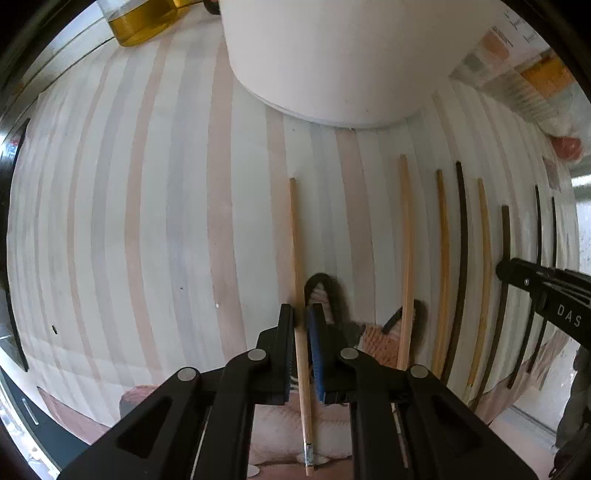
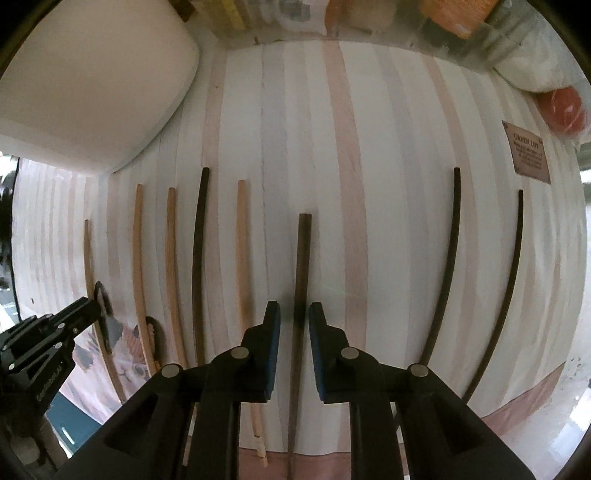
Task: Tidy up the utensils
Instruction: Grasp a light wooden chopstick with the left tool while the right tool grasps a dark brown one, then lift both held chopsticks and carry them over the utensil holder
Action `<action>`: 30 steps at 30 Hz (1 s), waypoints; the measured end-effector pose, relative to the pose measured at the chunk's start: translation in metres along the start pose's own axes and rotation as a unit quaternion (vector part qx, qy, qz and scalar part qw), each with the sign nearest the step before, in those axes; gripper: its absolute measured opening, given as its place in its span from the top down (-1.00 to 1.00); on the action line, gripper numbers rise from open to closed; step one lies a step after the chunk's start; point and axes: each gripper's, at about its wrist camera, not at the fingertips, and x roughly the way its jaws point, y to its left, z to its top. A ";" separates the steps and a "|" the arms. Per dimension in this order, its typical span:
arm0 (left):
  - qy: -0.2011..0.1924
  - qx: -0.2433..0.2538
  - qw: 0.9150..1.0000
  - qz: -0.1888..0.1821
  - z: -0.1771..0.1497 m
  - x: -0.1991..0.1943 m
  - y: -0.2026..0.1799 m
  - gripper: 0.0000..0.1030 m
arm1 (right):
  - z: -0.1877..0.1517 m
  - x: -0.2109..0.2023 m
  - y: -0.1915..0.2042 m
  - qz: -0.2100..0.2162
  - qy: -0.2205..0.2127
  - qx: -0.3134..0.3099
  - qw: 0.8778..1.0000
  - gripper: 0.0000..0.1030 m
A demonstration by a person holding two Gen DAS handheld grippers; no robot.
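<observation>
Several chopsticks lie side by side on a striped cloth. My left gripper (image 1: 302, 323) has its jaws close around a light wooden chopstick (image 1: 296, 258), the leftmost one; whether the pads press it I cannot tell. My right gripper (image 2: 294, 321) is open, its jaws on either side of a dark brown chopstick (image 2: 302, 266) with gaps on both sides. Other light chopsticks (image 1: 406, 236) and dark chopsticks (image 2: 443, 266) lie apart from both. The right gripper also shows in the left wrist view (image 1: 517, 271), and the left gripper in the right wrist view (image 2: 88, 314).
A large white container (image 1: 332, 62) stands at the far edge of the cloth. An amber glass jar (image 1: 144, 22) stands far left. Packaged goods (image 2: 443, 22) and a small brown card (image 2: 528, 151) lie at the back right. The cloth's near edge hangs over a patterned fabric (image 2: 129, 354).
</observation>
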 end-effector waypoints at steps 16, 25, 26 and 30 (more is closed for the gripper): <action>-0.029 0.034 0.999 0.009 -0.029 0.003 -0.034 0.92 | -0.023 0.000 0.024 -0.009 -0.033 -0.014 0.999 0.88; -0.081 0.020 0.996 -0.007 -0.036 -0.045 -0.026 0.92 | -0.044 -0.031 0.008 0.036 -0.103 0.026 0.994 0.88; -0.088 0.020 0.996 -0.010 -0.037 -0.051 -0.026 0.92 | -0.045 -0.036 0.009 0.041 -0.113 0.028 0.992 0.88; -0.115 0.013 0.993 -0.019 -0.047 -0.079 -0.019 0.92 | -0.050 -0.061 0.009 0.056 -0.150 0.033 0.987 0.88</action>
